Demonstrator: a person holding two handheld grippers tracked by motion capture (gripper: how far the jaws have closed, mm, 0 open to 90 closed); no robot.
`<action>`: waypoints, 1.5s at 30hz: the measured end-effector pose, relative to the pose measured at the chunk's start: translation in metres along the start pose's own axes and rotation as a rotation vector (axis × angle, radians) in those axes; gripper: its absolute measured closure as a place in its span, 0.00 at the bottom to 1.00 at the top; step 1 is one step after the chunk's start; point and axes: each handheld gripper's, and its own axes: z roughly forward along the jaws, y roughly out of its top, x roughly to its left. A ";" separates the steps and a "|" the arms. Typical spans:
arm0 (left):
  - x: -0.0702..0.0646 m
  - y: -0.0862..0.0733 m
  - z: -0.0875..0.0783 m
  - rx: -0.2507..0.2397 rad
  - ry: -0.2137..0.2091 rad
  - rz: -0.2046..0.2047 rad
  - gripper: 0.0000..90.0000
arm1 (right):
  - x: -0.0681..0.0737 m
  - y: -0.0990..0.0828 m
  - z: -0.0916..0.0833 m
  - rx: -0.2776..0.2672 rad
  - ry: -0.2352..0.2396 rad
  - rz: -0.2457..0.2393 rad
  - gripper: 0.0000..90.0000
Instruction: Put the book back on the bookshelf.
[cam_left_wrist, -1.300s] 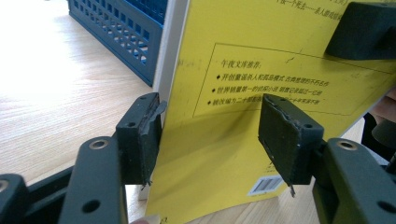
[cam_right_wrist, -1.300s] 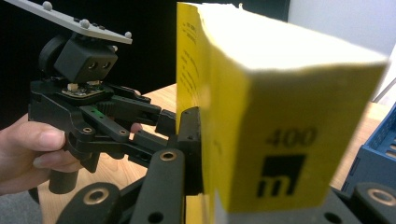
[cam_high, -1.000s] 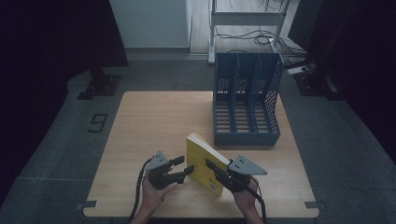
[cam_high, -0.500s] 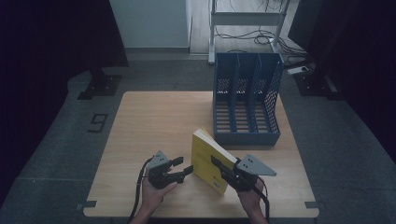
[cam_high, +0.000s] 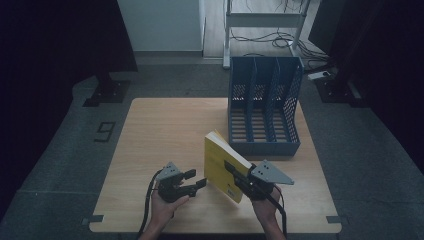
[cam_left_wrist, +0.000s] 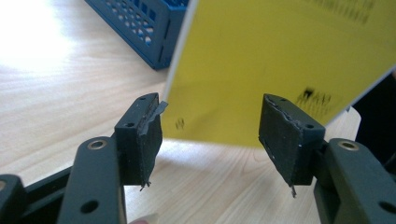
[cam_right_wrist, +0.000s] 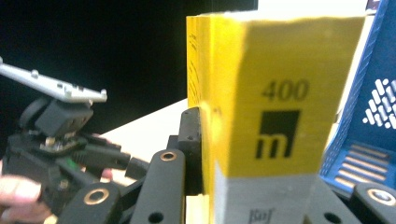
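Your right tongs (cam_high: 239, 176) are clenched on the yellow book (cam_high: 222, 162), one jaw flat against its cover in the right gripper view, the spine (cam_right_wrist: 275, 116) facing that camera. You hold the book upright and tilted above the worktop (cam_high: 165, 130), near its front edge, just in front of the blue file rack (cam_high: 265, 105). Your left tongs (cam_left_wrist: 210, 135) stand released, jaws wide and holding nothing, pointing at the book's cover (cam_left_wrist: 280, 56) from close by without touching it.
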 end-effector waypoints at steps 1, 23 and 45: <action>-0.001 0.000 0.001 0.004 -0.003 0.000 0.43 | 0.001 0.004 0.000 -0.002 -0.008 -0.008 0.83; 0.005 -0.001 -0.002 0.052 -0.008 -0.024 0.43 | -0.012 0.042 -0.001 -0.053 -0.103 -0.011 0.83; 0.007 0.000 -0.004 0.063 -0.005 -0.025 0.43 | -0.043 0.066 0.017 -0.076 -0.150 0.036 0.83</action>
